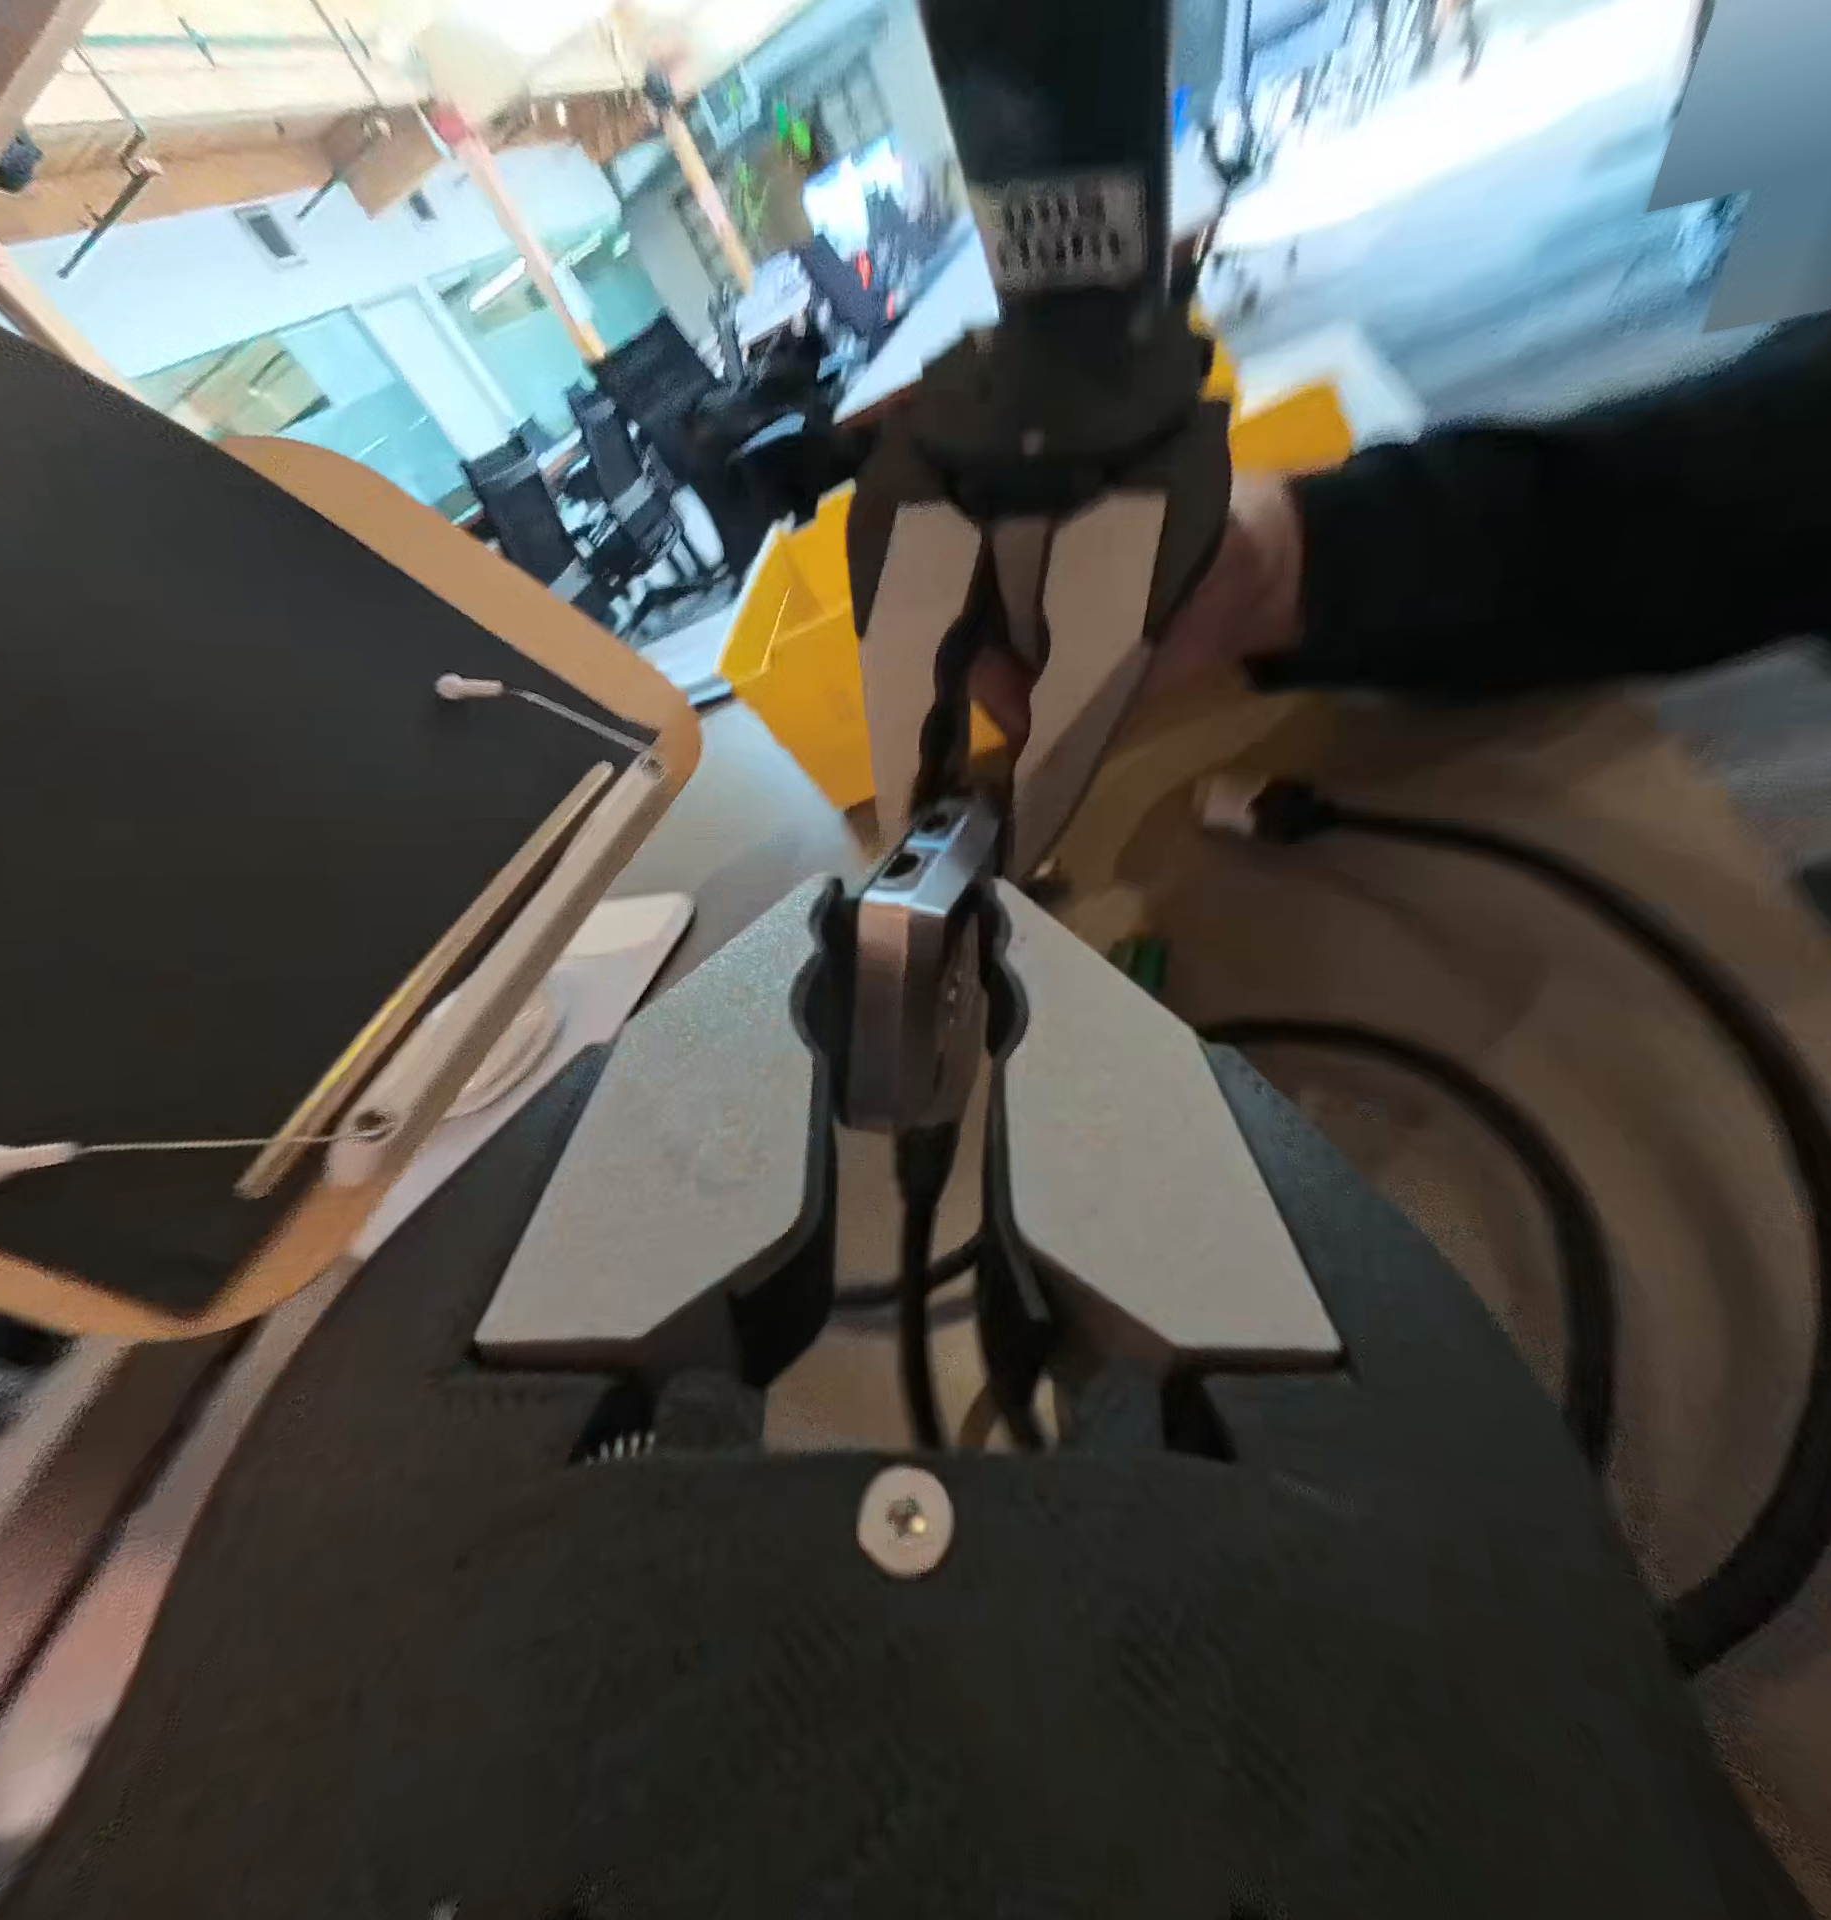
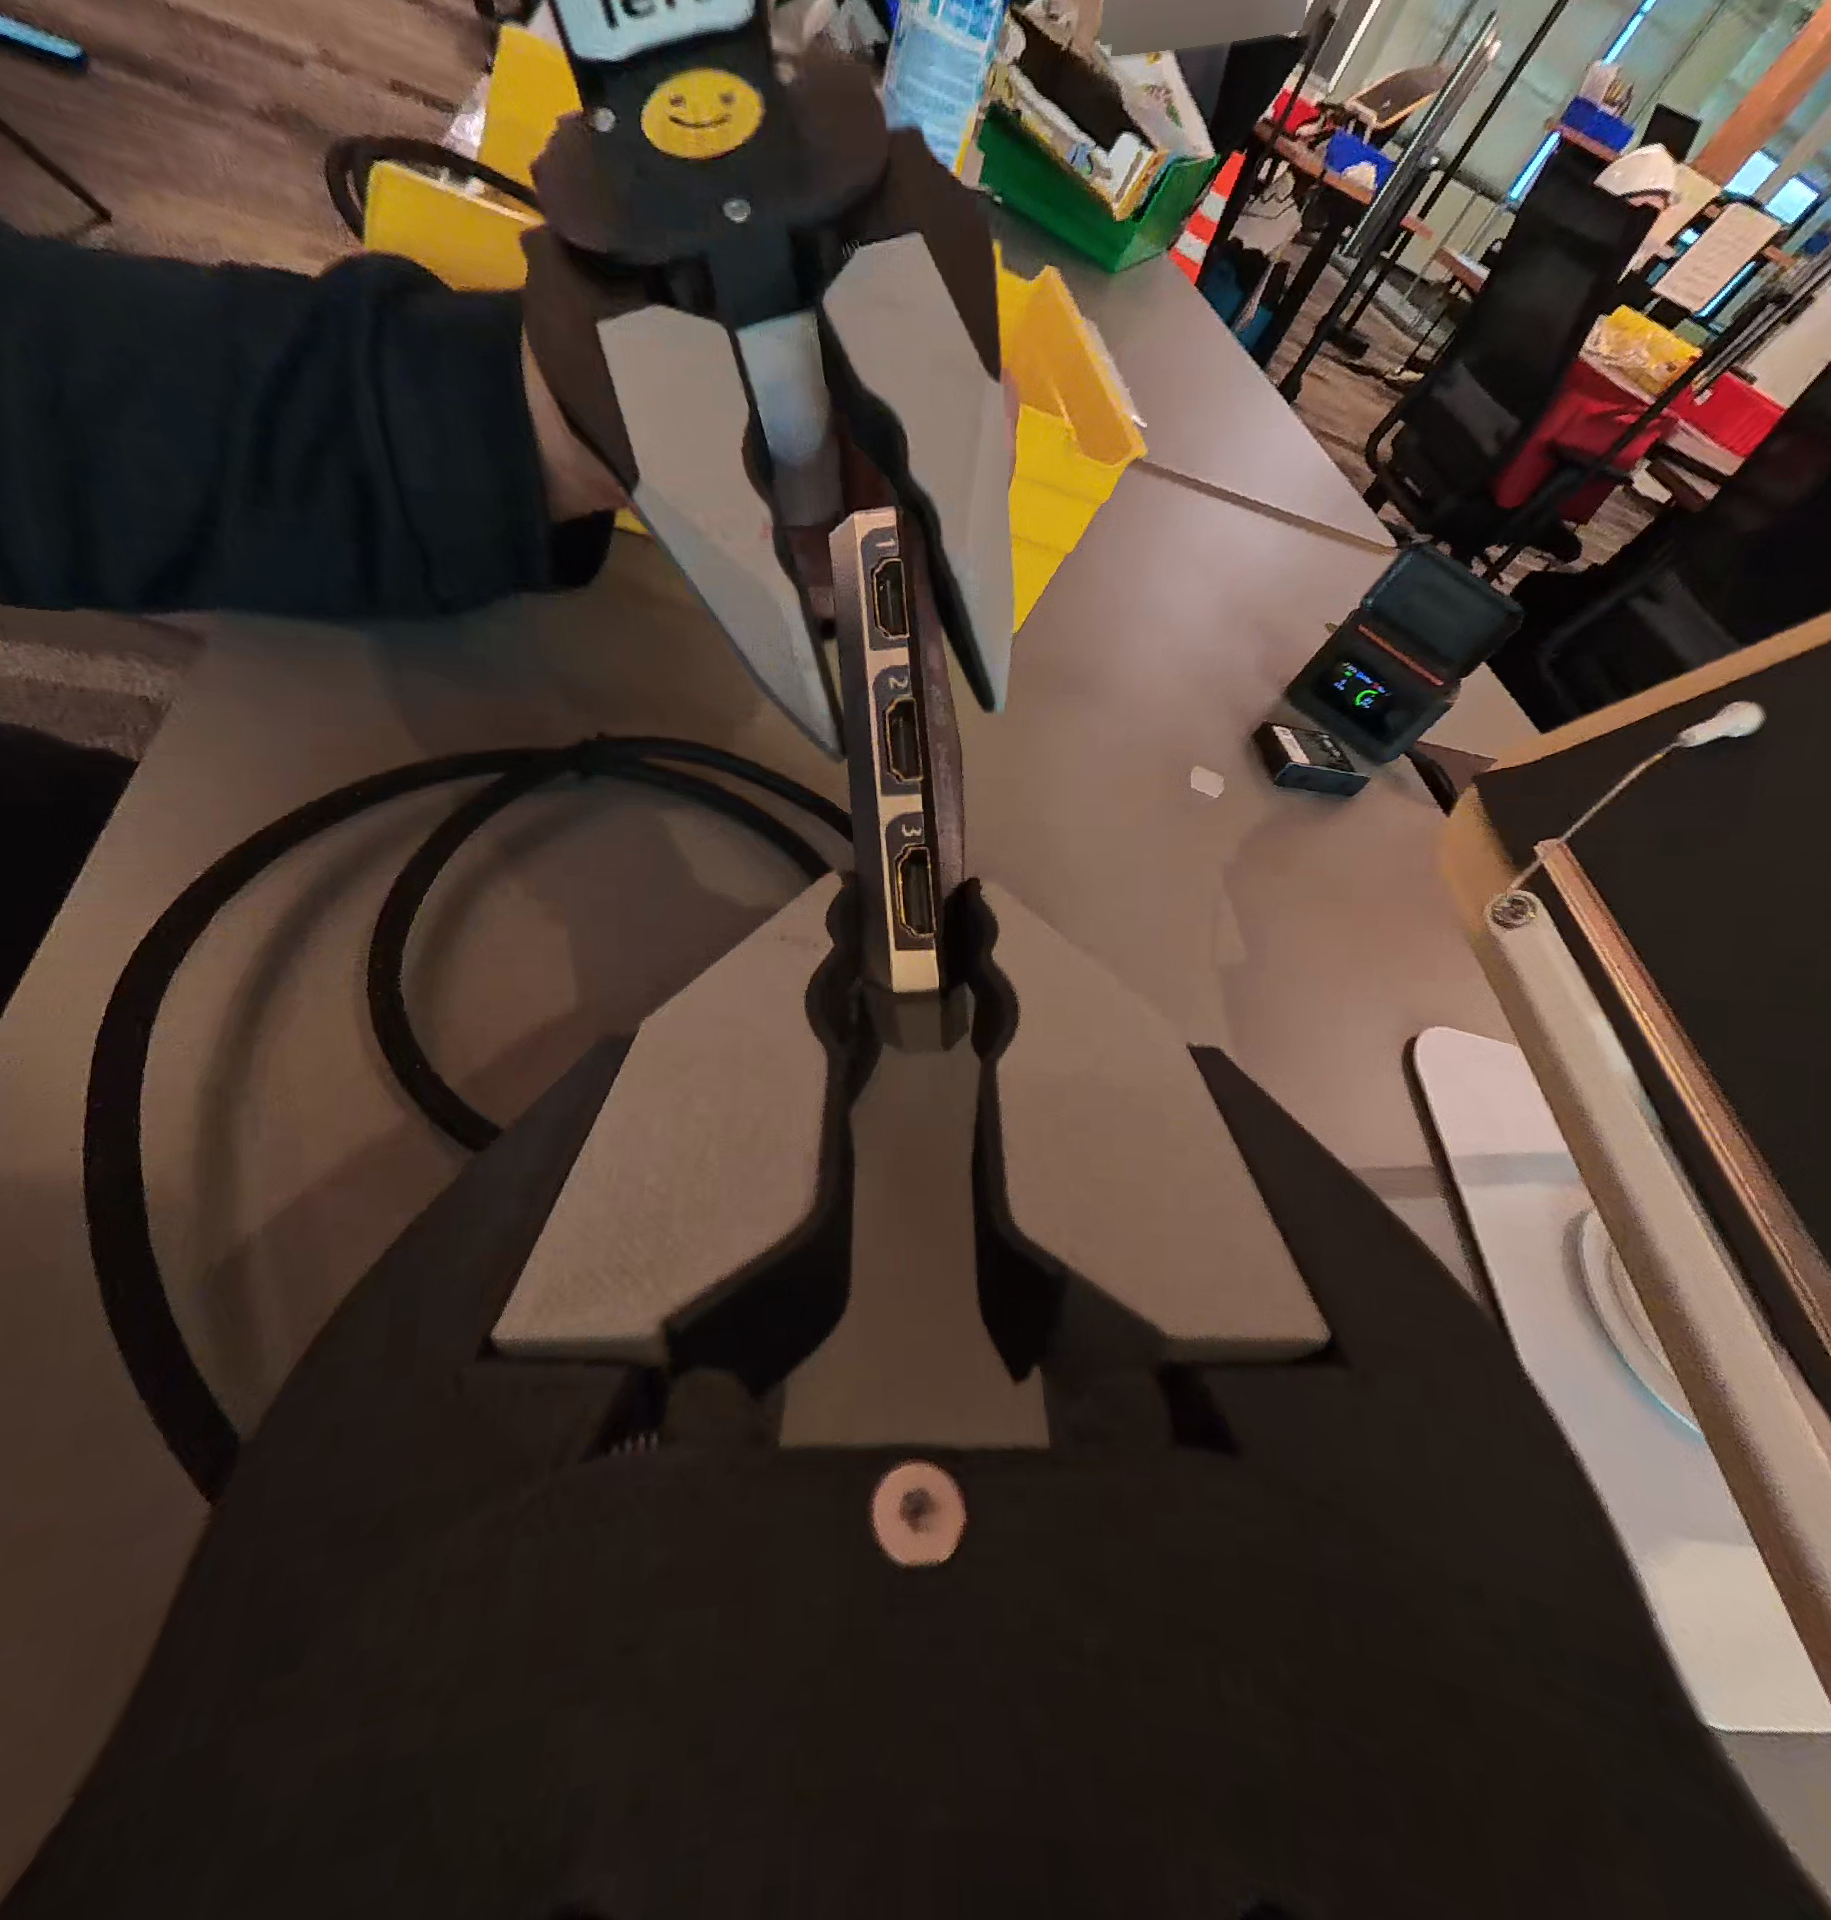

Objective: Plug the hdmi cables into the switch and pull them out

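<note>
The switch [image 2: 911,894] is a slim grey box held on edge above the table, with three empty HDMI ports facing the right wrist view. My right gripper [image 2: 906,935] is shut on its near end. My left gripper [image 2: 906,717] comes in from the far side, shut on the other end. In the left wrist view my left gripper [image 1: 911,914] clamps the switch [image 1: 895,997], with my right gripper [image 1: 968,790] on its far end. A black HDMI cable [image 2: 246,883] lies coiled on the table and also shows in the left wrist view [image 1: 1721,1039]. I see no plug in the three ports.
A black board with a wooden rim [image 2: 1721,883] stands at the table's side over a white stand base [image 2: 1513,1195]. Yellow bins [image 2: 1067,416] and a green box [image 2: 1077,197] sit behind. A small black device with a lit screen [image 2: 1378,675] rests on the table. Only a small space, under 4 cm, lies between the two pairs of fingers.
</note>
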`<state>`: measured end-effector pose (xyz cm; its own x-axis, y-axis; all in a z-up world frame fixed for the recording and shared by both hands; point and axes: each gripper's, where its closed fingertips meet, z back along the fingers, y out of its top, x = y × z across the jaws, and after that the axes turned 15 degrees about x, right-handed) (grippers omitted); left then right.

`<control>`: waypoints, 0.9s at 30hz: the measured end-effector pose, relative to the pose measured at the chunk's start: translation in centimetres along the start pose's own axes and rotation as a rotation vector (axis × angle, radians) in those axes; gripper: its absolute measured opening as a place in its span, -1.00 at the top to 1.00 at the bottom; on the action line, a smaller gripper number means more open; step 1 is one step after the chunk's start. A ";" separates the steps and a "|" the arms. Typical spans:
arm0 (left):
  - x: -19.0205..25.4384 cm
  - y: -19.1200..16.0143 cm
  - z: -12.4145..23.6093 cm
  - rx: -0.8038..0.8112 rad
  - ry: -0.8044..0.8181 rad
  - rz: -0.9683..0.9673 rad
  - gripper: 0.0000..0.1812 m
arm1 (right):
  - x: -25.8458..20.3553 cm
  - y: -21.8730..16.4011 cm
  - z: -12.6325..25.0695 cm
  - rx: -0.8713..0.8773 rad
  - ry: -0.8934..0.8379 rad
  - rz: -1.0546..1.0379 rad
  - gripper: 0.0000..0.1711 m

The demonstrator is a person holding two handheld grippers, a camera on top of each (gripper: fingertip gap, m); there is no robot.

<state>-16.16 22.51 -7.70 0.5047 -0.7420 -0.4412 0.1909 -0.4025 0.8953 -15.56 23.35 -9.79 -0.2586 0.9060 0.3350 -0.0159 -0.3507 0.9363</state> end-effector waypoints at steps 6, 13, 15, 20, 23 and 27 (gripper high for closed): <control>1.5 -1.1 0.4 -0.087 -0.075 -0.023 0.77 | -1.3 -1.5 -0.5 -0.081 0.064 0.021 0.81; 3.0 -3.7 0.3 -0.254 -0.146 -0.070 0.80 | -2.2 -5.3 -1.4 -0.272 0.096 0.054 0.81; 3.0 -4.2 0.4 -0.292 -0.145 -0.104 0.79 | -2.1 -5.8 -1.5 -0.294 0.089 0.064 0.81; 2.6 -4.5 0.2 -0.314 -0.139 -0.242 0.80 | -1.3 -5.9 -1.3 -0.292 0.048 0.033 0.76; 1.4 -5.7 0.2 -0.378 -0.084 -0.347 0.80 | 0.5 -6.6 -0.2 -0.327 -0.029 -0.051 0.81; -0.4 -6.8 0.2 -0.469 0.004 -0.487 0.80 | 4.3 -7.1 1.4 -0.320 -0.229 -0.178 0.80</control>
<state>-17.85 25.40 -13.64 0.2712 -0.5323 -0.8019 0.7422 -0.4149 0.5264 -15.17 30.02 -14.82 -0.0041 0.9756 0.2194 -0.3493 -0.2070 0.9139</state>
